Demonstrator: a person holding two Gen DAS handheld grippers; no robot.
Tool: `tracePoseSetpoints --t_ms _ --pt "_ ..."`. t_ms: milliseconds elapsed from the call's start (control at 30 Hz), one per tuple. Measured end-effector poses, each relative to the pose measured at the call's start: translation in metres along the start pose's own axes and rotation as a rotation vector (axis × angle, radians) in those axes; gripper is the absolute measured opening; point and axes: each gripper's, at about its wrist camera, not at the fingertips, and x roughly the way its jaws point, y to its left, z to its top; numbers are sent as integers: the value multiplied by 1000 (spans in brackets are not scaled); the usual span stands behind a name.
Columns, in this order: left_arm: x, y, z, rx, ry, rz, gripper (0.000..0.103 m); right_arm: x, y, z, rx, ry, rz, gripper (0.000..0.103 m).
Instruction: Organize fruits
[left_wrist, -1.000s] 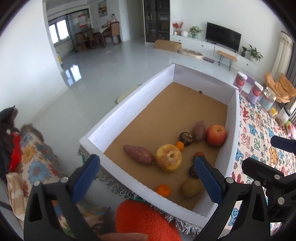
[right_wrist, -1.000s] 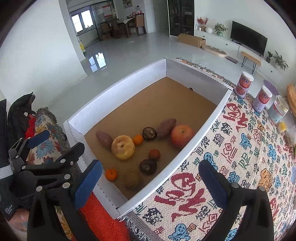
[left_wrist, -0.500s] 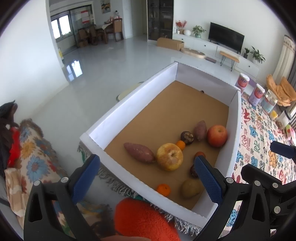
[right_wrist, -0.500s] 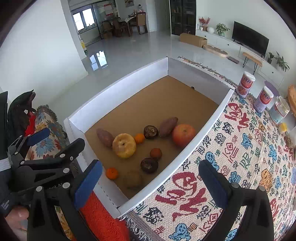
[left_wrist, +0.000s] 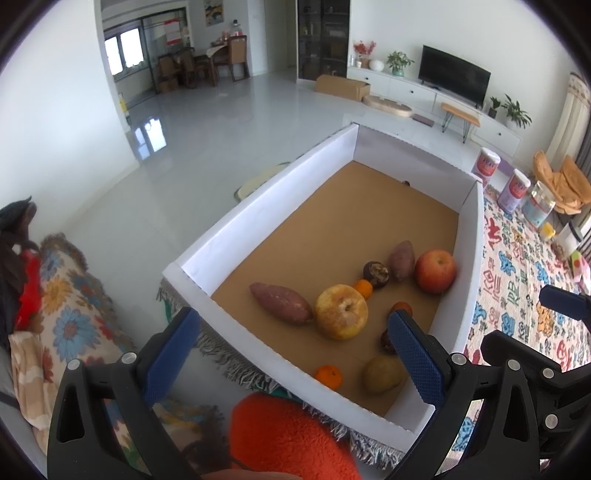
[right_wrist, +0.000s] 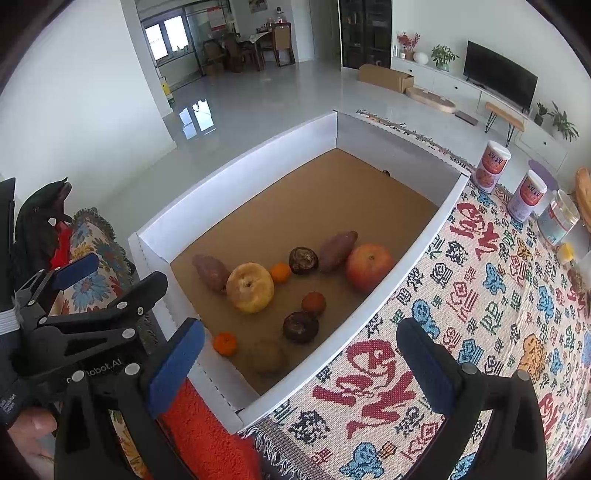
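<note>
The fruits sit loose in the near end of the white-walled box (right_wrist: 236, 173), all on its brown cardboard floor. A yellow apple (right_wrist: 250, 287) lies in the middle, with one sweet potato (right_wrist: 210, 271) just beside it on the left and a small tangerine (right_wrist: 280, 272) touching its right. Beyond that, a dark mangosteen (right_wrist: 303, 260), a second sweet potato (right_wrist: 337, 245) and a red apple (right_wrist: 369, 267) form a rough row toward the right wall. Nearer me are a reddish small fruit (right_wrist: 314, 302), another mangosteen (right_wrist: 300, 326), a brownish pear-like fruit (right_wrist: 266, 355) and a second tangerine (right_wrist: 225, 343) close to the front wall. They look scattered rather than grouped by kind, so I judge sorting is wanted, though I can't tell what stage this is.

I hold my left gripper (left_wrist: 291, 354) above the box's near corner, fingers spread wide and empty, probably to keep every fruit in sight. My right gripper (right_wrist: 299, 365) hovers likewise, spread and empty, over the box's right wall and the patterned cloth (right_wrist: 498, 295), where three cans (right_wrist: 526, 199) stand well away.
</note>
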Motion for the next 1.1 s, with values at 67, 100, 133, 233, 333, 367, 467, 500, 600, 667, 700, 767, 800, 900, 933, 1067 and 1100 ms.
tracePoseSetpoints --t_ms 67,100,133,233,333,367,467,500,600,667,700,767,800,900,933,1067,1100 --pt "0 0 0 -1 0 0 102 0 0 0 1 0 2 103" --pt "0 0 0 -1 0 0 102 0 0 0 1 1 1 103" --pt "0 0 0 -1 0 -1 102 0 0 0 1 1 0 103" --pt "0 0 0 -1 0 0 102 0 0 0 2 3 -4 103" --pt "0 0 0 -1 0 0 102 0 1 0 1 4 -6 103" --pt "0 0 0 -1 0 1 102 0 1 0 1 4 -7 103" --pt "0 0 0 -1 1 0 102 -1 3 0 -7 3 -10 103" --pt "0 0 0 -1 1 0 102 -1 3 0 -12 3 -11 103" --pt "0 0 0 1 0 0 102 -1 4 0 -13 4 -13 103" --pt "-1 1 0 1 0 0 102 -1 4 0 -12 4 -14 103" --pt "-1 2 0 0 0 0 102 -1 4 0 -12 5 -16 103" --pt "-1 2 0 -1 2 1 102 -1 4 0 -12 6 -19 103" --pt "-1 2 0 -1 3 1 102 -1 3 0 -12 6 -21 103" --pt "-1 3 0 -1 4 2 102 0 3 0 -11 8 -25 103" --pt "-1 3 0 0 4 2 102 0 3 0 -11 8 -26 103" --pt "0 0 1 7 5 -2 102 0 1 0 -6 9 -27 103" --pt "1 0 1 7 6 -3 102 0 1 0 -5 10 -28 103"
